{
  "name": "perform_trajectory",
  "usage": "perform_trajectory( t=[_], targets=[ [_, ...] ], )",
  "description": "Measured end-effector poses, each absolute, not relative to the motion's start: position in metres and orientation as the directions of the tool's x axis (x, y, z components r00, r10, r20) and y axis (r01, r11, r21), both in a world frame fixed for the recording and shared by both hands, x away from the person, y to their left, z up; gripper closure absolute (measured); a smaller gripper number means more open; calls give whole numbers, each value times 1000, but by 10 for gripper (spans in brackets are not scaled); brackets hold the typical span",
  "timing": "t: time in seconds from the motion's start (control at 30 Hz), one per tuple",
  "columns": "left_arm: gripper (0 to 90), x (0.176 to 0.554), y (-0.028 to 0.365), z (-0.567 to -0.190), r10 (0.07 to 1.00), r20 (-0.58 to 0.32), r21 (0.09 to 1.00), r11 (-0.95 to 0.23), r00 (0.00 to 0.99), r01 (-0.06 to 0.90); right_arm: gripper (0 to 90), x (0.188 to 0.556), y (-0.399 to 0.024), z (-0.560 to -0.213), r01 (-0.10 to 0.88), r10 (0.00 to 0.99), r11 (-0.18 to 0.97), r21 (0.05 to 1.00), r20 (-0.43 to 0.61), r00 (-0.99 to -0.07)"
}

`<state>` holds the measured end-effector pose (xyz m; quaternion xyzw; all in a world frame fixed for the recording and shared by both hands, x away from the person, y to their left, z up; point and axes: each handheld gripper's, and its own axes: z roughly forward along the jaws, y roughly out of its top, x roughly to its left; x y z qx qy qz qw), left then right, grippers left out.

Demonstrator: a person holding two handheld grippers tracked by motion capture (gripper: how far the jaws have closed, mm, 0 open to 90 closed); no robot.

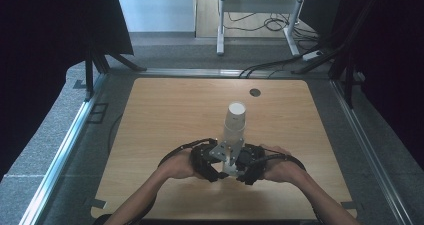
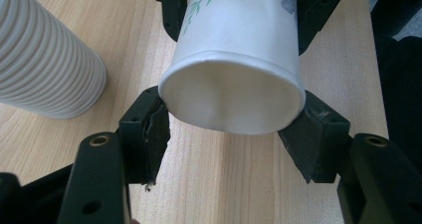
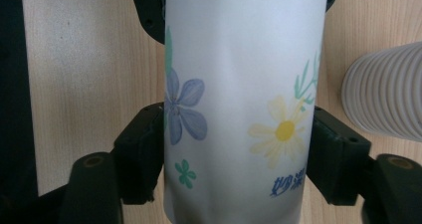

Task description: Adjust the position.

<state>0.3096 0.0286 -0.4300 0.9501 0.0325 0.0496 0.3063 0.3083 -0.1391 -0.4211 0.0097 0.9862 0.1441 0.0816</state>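
Cup: single white paper cup with printed flowers, lying roughly level above the wooden table, near its front edge, between both sets of tongs.
Long axis: running from one hand toward the other; open rim facing the left gripper view, slightly squashed out of round.
Left gripper: clenched on the cup at the rim end, one black pad pressed against each side of the lip.
Right gripper: clenched on the cup's body, pads touching both sides of the wall; cup upright between them in the right gripper view.
Nearer hand: neither; both equally close, tongs meeting nose to nose around the cup in the high view.
Stack: tall ribbed column of nested cups standing upright on the table just beyond the hands, apart from the held cup.
Likely next move: pulling along the long axis, or carrying the cup clear of the stack.
Print: blue flower, yellow daisy, small green flower, green leaves.
Writing: blue characters near the daisy, too blurred to read; no brand legible.
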Motion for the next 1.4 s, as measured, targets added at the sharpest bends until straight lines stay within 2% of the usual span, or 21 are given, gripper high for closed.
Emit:
perform_trajectory(
  t=[0.07, 0.1, 0.37, 0.4, 0.47, 0.53, 0.57, 0.63, 0.77, 0.93, 1.4],
  targets=[
    [374, 307, 27, -432, 121, 53, 612, -788, 991, 63, 355, 307, -139, -422, 4, 44, 959, 285, -136, -990],
    [374, 310, 28, -430, 88, 76, 582, -813, 993, 28, 362, 307, -139, -422, 3, 43, 959, 285, -134, -990],
    [365, 309, 26, -431, 85, 65, 584, -811, 994, 31, 375, 307, -141, -423, 1, 40, 960, 281, -134, -990],
    [356, 307, 25, -432, 108, 46, 608, -792, 993, 58, 376, 306, -141, -422, 7, 47, 960, 281, -135, -990],
    [318, 310, 27, -430, 81, 65, 591, -806, 995, 27, 373, 306, -143, -422, 9, 49, 954, 299, -129, -990],
    [299, 309, 28, -430, 115, 32, 633, -771, 993, 69, 373, 305, -144, -421, 15, 56, 952, 304, -127, -990],
    [246, 310, 30, -428, 125, 26, 648, -757, 992, 78, 373, 307, -147, -420, -4, 40, 934, 358, -115, -993],
    [209, 311, 32, -426, 129, 17, 667, -740, 992, 84, 373, 307, -149, -418, 12, 55, 924, 383, -100, -993],
    [176, 313, 36, -421, 125, 5, 693, -716, 992, 87, 372, 306, -154, -414, 40, 86, 891, 453, -80, -993],
    [170, 313, 43, -415, 138, -47, 757, -641, 989, 126, 372, 307, -163, -412, 59, 107, 850, 524, -62, -992],
    [167, 315, 53, -408, 150, -102, 839, -519, 984, 166, 371, 303, -182, -422, 124, 158, 700, 703, 17, -987]
  ],
)
